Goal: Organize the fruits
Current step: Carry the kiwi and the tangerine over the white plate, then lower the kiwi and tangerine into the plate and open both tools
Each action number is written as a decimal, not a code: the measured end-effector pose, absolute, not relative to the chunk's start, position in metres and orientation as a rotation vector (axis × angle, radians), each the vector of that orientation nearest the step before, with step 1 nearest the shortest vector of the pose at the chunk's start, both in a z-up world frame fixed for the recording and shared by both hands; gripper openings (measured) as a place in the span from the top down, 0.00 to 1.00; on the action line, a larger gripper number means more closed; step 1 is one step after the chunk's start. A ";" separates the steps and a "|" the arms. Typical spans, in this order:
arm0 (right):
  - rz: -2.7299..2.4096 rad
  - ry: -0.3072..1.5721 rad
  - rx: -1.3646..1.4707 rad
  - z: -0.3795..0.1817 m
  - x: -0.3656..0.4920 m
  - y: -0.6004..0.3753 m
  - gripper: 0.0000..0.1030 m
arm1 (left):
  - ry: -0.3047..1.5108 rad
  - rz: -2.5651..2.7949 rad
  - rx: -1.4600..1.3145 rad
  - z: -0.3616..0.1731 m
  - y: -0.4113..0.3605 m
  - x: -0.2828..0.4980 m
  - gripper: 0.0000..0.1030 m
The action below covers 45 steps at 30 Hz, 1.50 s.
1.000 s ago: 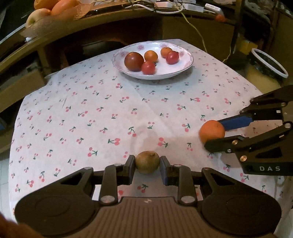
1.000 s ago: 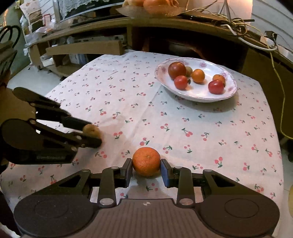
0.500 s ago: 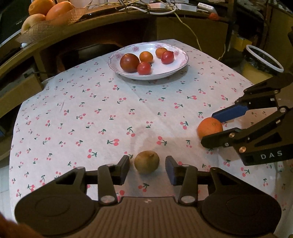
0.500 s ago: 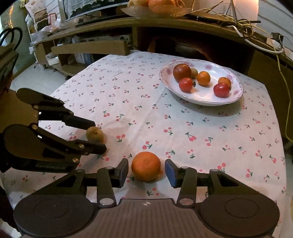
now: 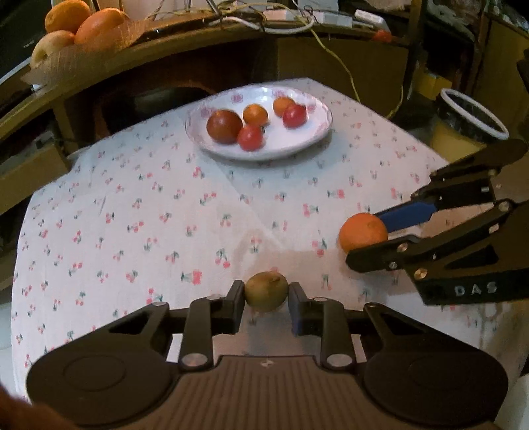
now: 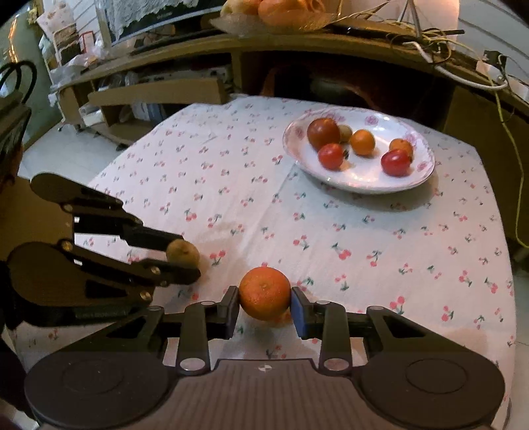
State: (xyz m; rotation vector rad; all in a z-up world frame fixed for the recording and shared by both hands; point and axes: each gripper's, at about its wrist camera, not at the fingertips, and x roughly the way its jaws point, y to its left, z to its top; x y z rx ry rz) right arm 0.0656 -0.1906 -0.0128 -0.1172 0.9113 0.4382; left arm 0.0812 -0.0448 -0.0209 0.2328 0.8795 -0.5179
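My left gripper (image 5: 266, 292) is shut on a brown kiwi (image 5: 266, 291) just above the cherry-print tablecloth. My right gripper (image 6: 264, 299) is shut on an orange (image 6: 264, 292); the orange also shows in the left wrist view (image 5: 362, 231), to the kiwi's right. The kiwi shows in the right wrist view (image 6: 182, 253), left of the orange. A white floral plate (image 5: 314, 132) at the table's far side holds several fruits: a dark red one, red tomatoes and small oranges. The plate also shows in the right wrist view (image 6: 363, 182).
A wooden shelf runs behind the table with a basket of oranges (image 5: 82, 23) and cables on top. A yellow bin with a white rim (image 5: 469, 125) stands to the right of the table. Low wooden shelves (image 6: 155, 96) stand at the far left.
Both grippers stood open around their fruits half a second ago; now both have shut on them. The kiwi and orange look slightly raised off the cloth.
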 end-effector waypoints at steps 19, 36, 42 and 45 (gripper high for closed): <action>0.267 0.808 0.004 0.011 0.143 -0.221 0.67 | 0.789 -0.422 0.175 0.009 -0.086 0.171 0.67; 0.214 0.812 -0.028 -0.008 0.188 -0.231 0.67 | 0.802 -0.380 0.203 -0.013 -0.103 0.212 0.67; 0.206 0.833 -0.010 -0.014 0.198 -0.234 0.65 | 0.796 -0.380 0.198 -0.013 -0.105 0.216 0.67; 0.205 0.829 -0.013 -0.015 0.199 -0.233 0.64 | 0.796 -0.379 0.194 -0.012 -0.105 0.217 0.67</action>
